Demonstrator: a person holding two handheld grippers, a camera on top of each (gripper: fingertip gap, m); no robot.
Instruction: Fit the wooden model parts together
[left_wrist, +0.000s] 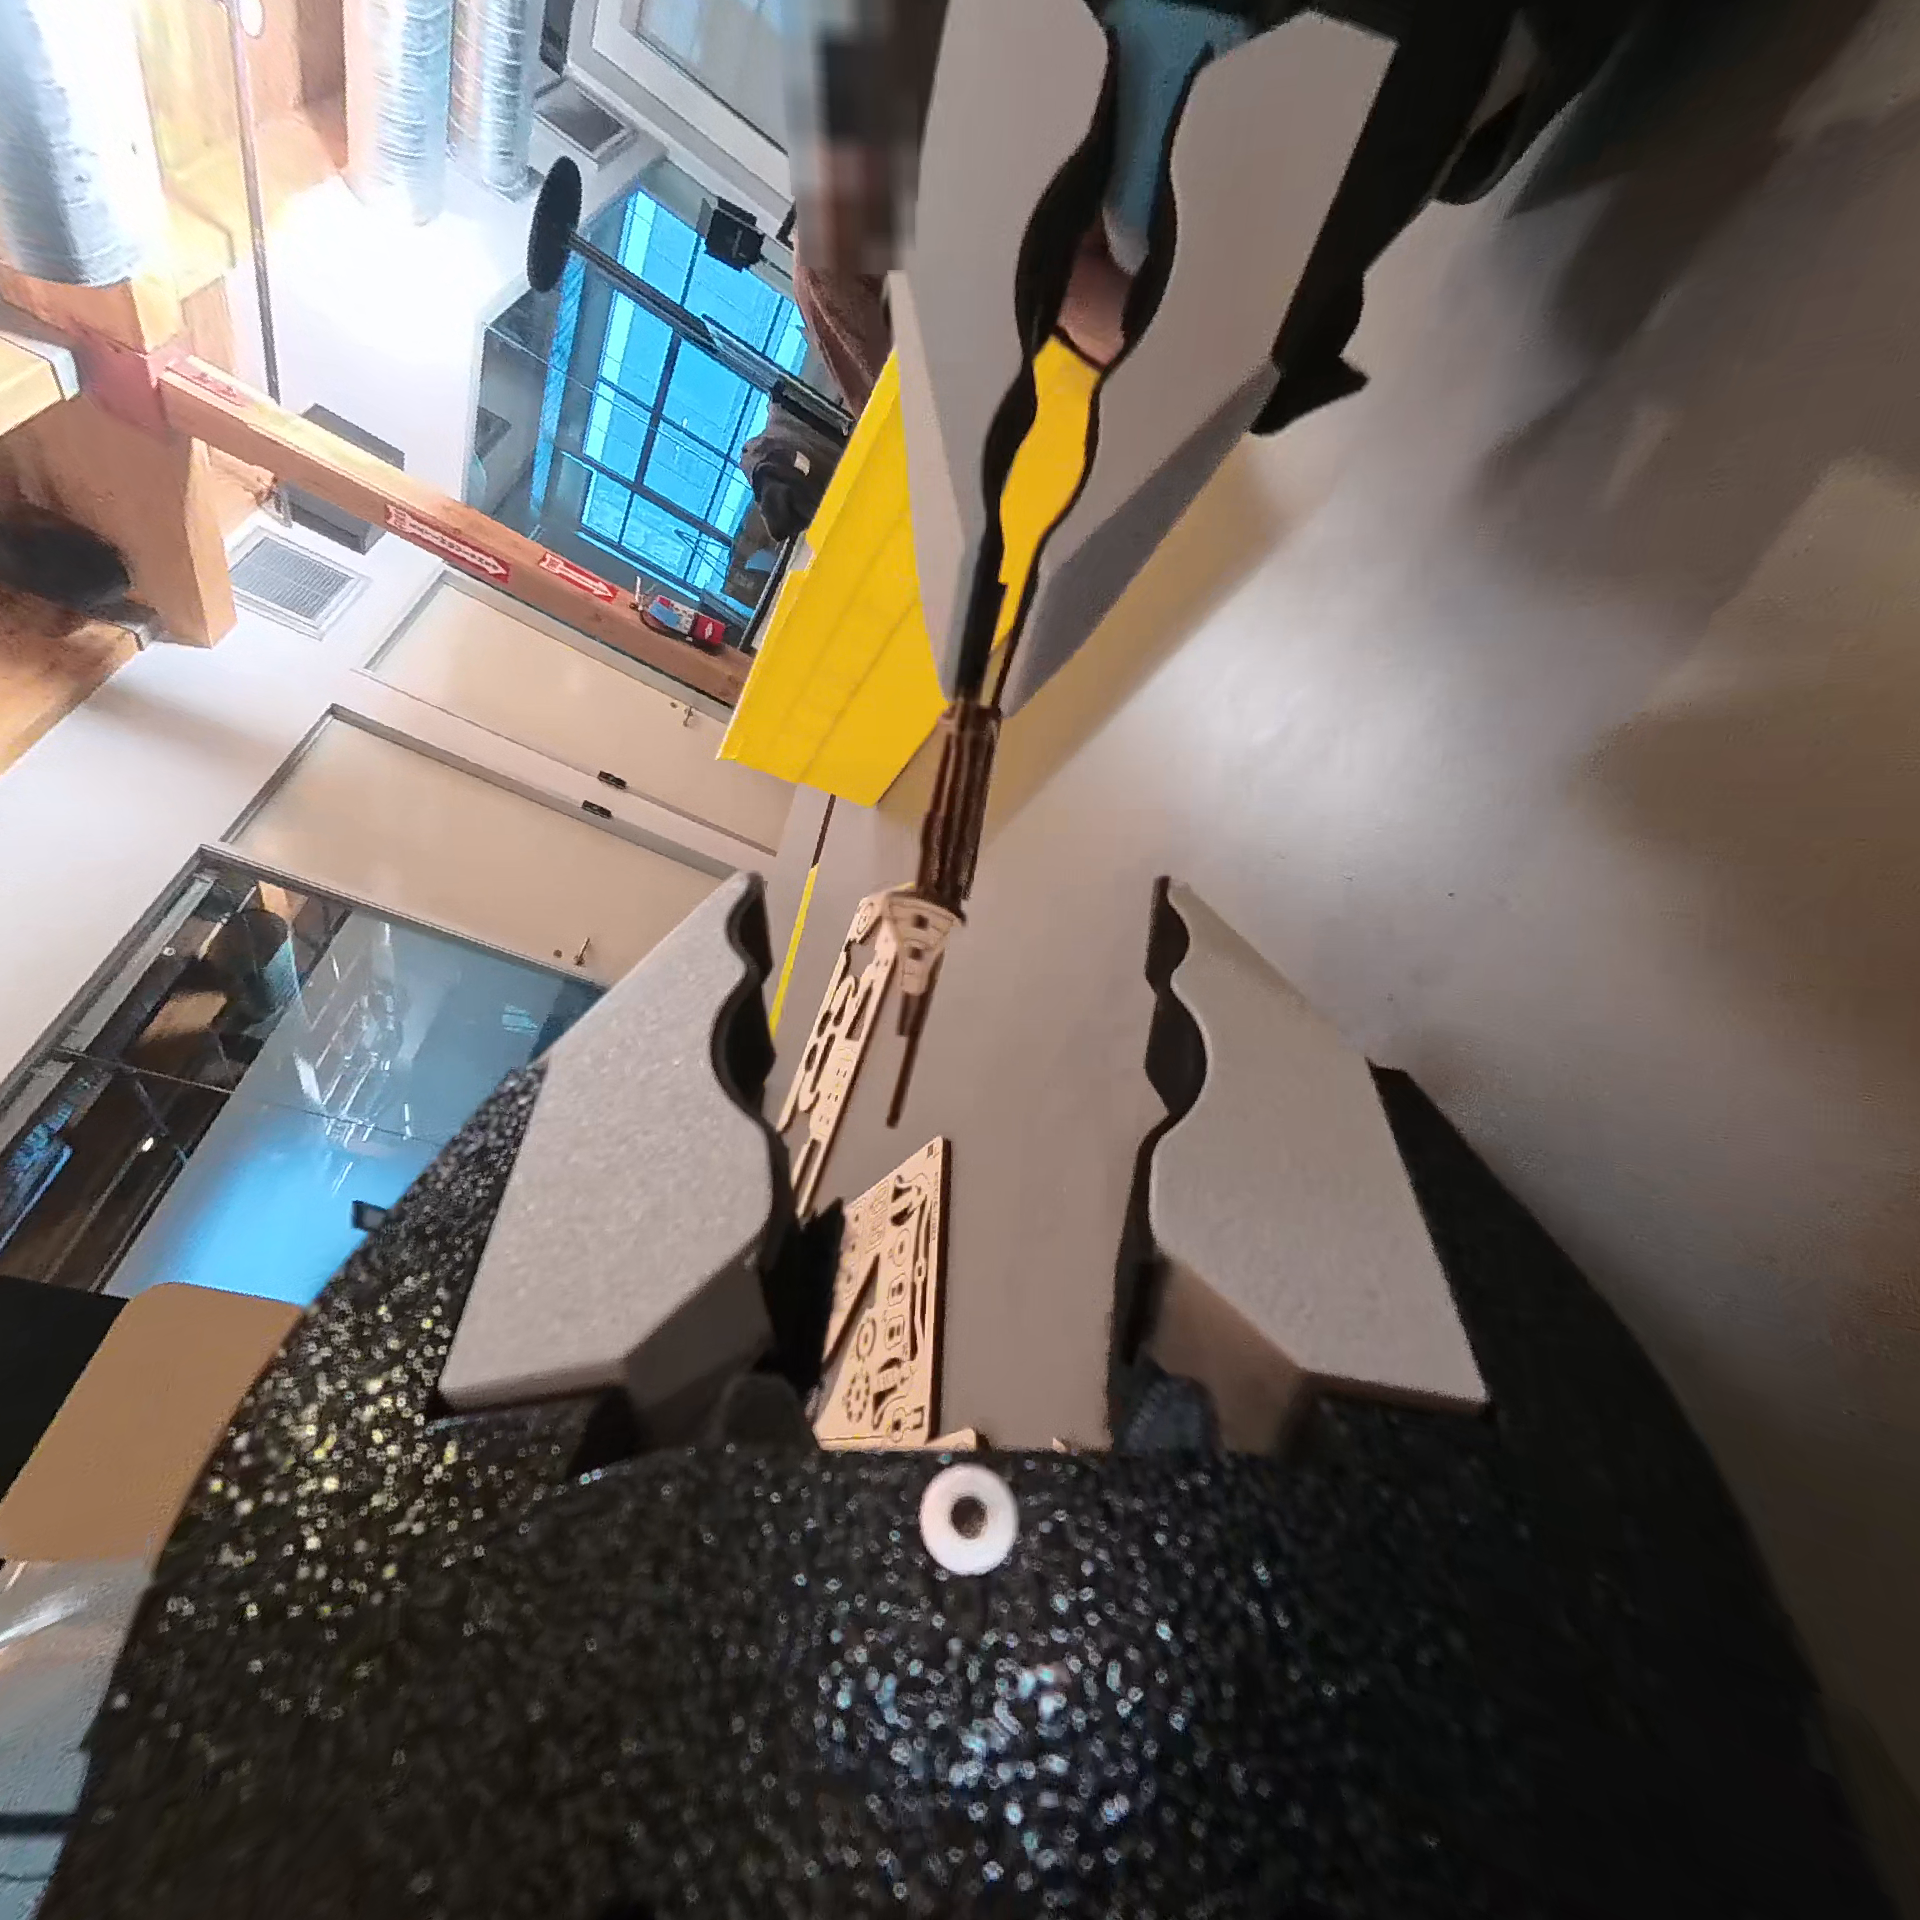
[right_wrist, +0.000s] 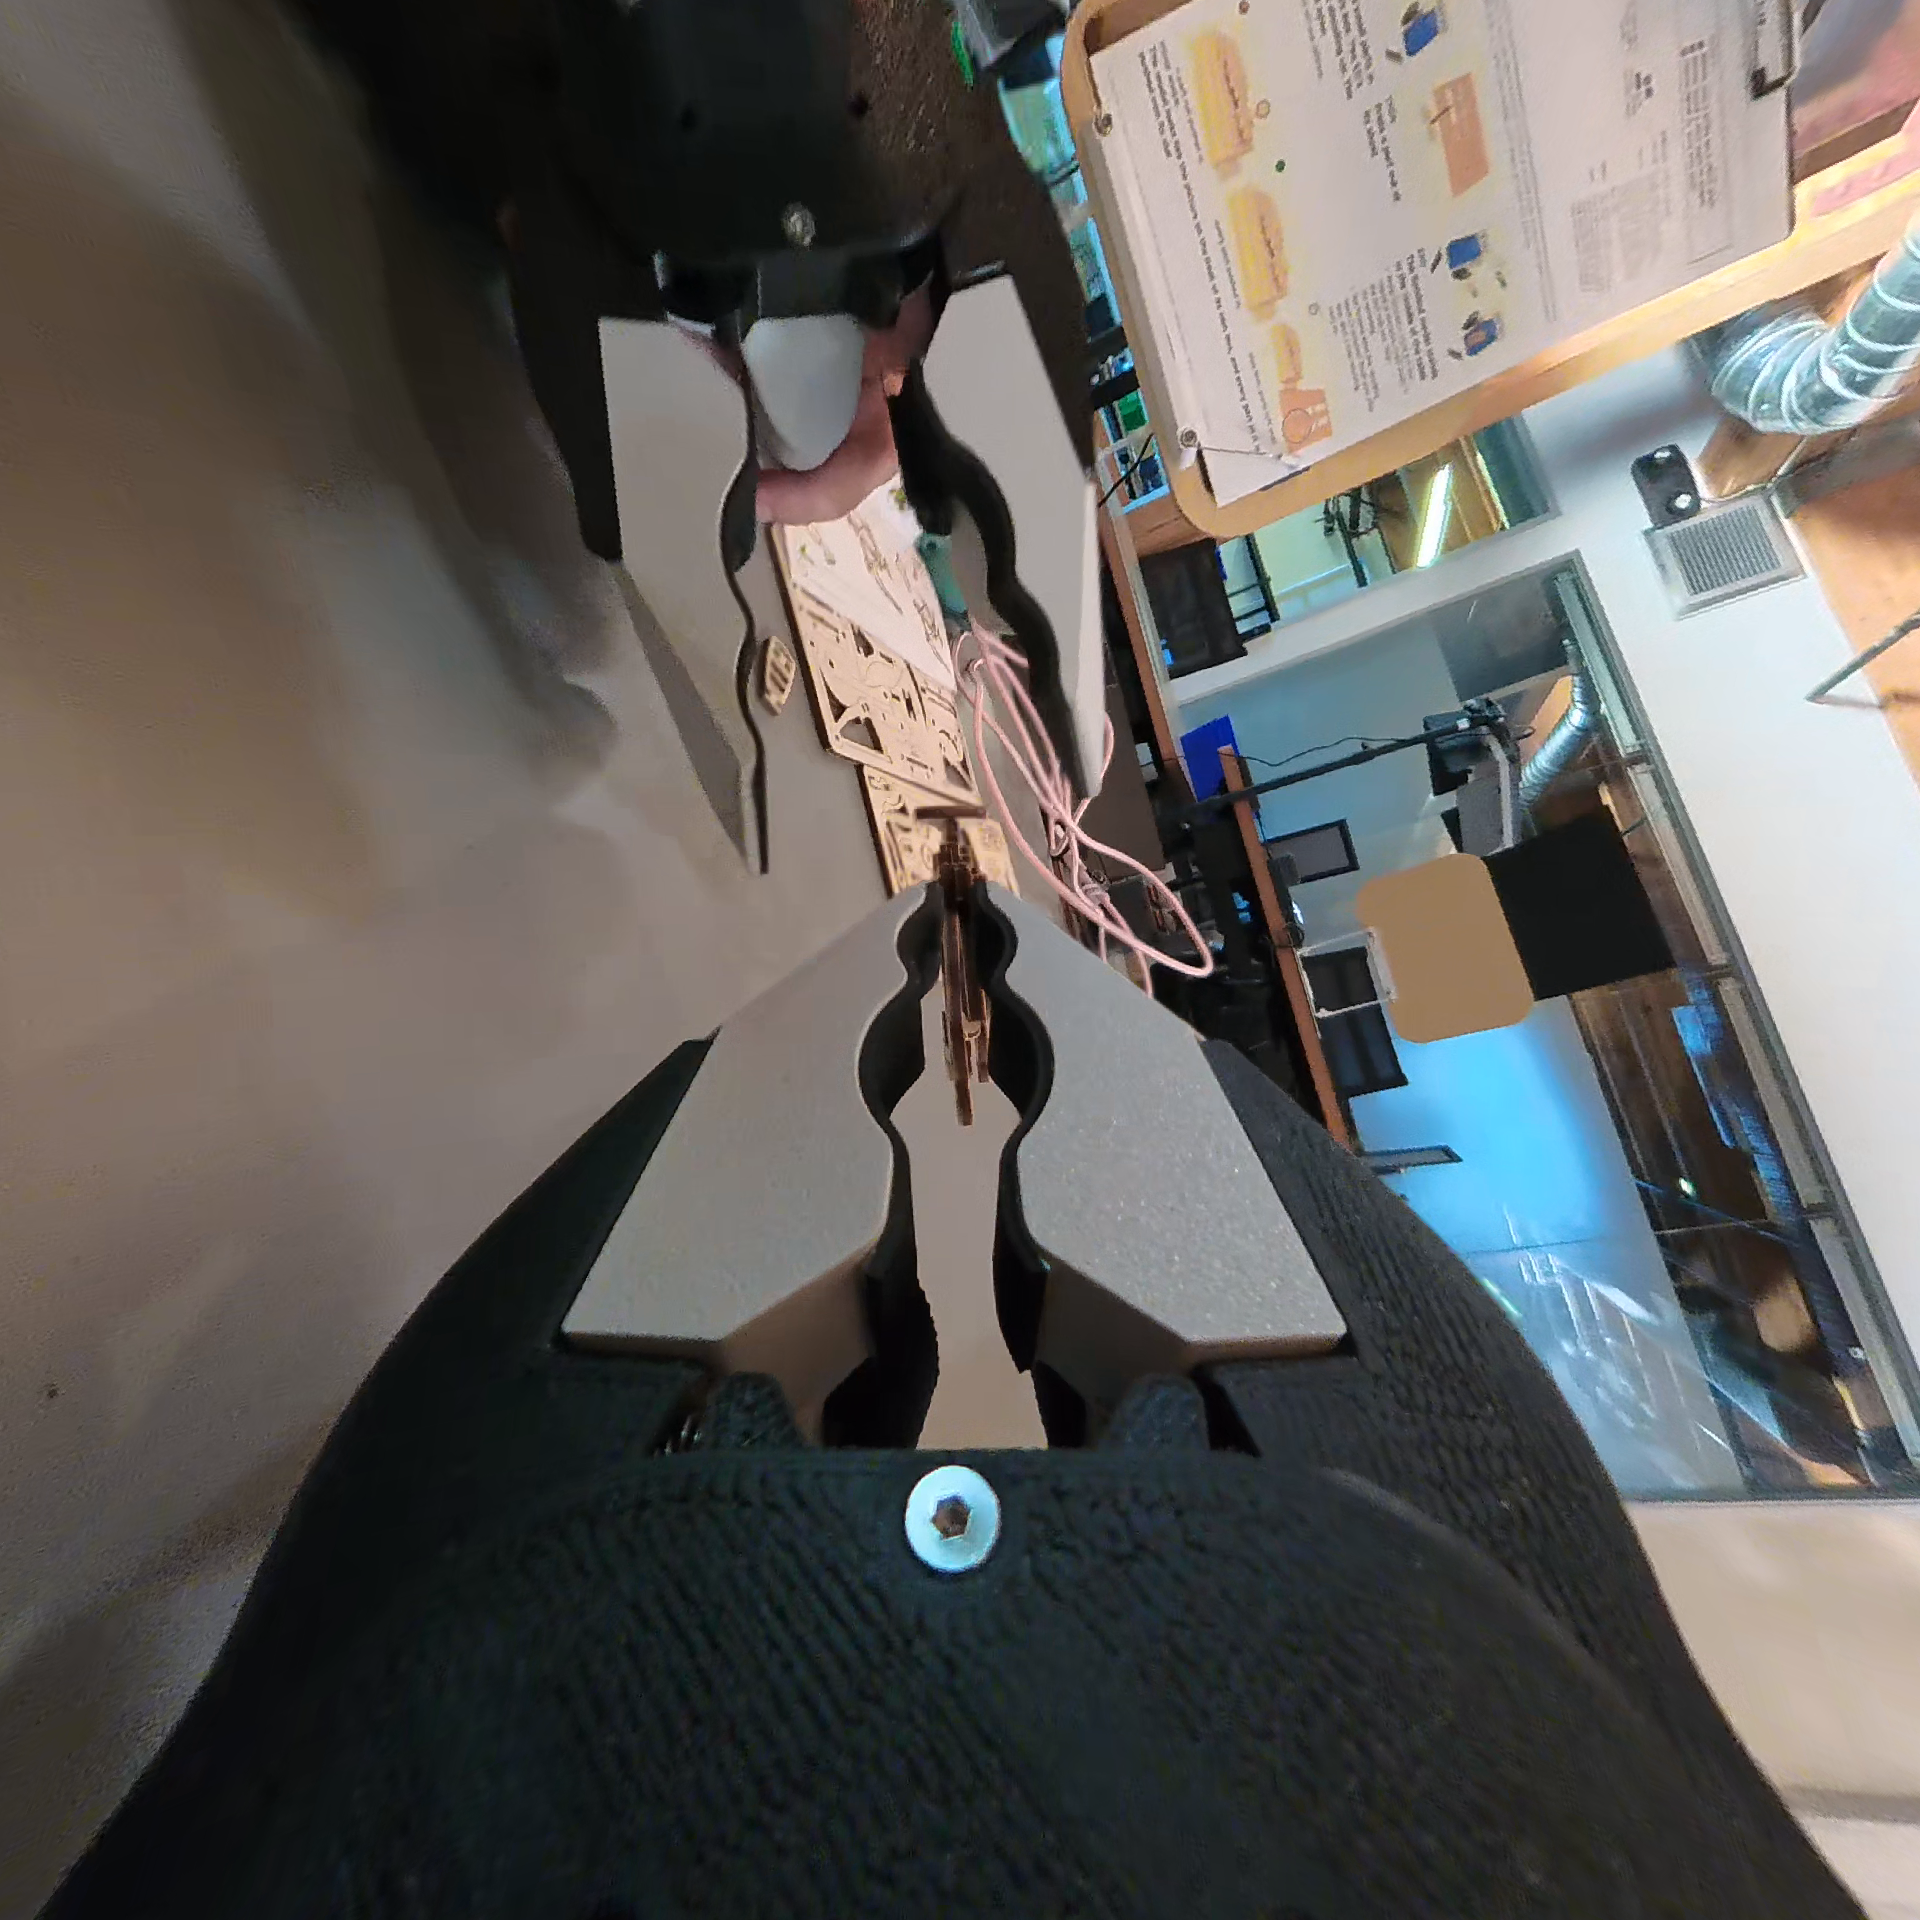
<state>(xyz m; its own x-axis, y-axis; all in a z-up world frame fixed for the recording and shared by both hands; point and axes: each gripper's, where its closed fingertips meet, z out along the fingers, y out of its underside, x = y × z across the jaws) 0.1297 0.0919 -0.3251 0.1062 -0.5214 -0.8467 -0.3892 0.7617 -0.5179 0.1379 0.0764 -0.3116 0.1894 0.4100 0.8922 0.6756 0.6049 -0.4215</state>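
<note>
My left claw (left_wrist: 961, 904) stands spread wide, with nothing between its two grey fingers (left_wrist: 634, 1143). Seen through the gap, a pale wooden sheet of cut-out parts (left_wrist: 899, 1288) lies flat on the grey bench (left_wrist: 1299, 727), and a second, longer wooden sheet (left_wrist: 842, 1049) lies just beyond it toward the bench edge. Farther on in the left wrist view, a yellow box (left_wrist: 831, 644) rests on the bench near that edge. In front of it my right claw (left_wrist: 977, 691) comes in from the far side, pressed together on a small dark-edged wooden model piece (left_wrist: 951, 821) made of several thin layers. The piece sticks out past the fingertips and points toward my left claw, with its tip close above the longer sheet.

In the right wrist view, my right claw (right_wrist: 954, 894) pinches that same wooden model piece (right_wrist: 961, 997) edge-on between its grey fingers (right_wrist: 790, 1101), up off the bench (right_wrist: 312, 831). My left claw (right_wrist: 894, 831) faces it from beyond, spread wide, close to the piece but apart from it. A small loose wooden part (right_wrist: 774, 675) lies on the bench beside the wooden sheets (right_wrist: 894, 717), and a pink cord (right_wrist: 1049, 810) loops past them to the right. An instruction sheet on a board (right_wrist: 1403, 208) stands at the upper right.
</note>
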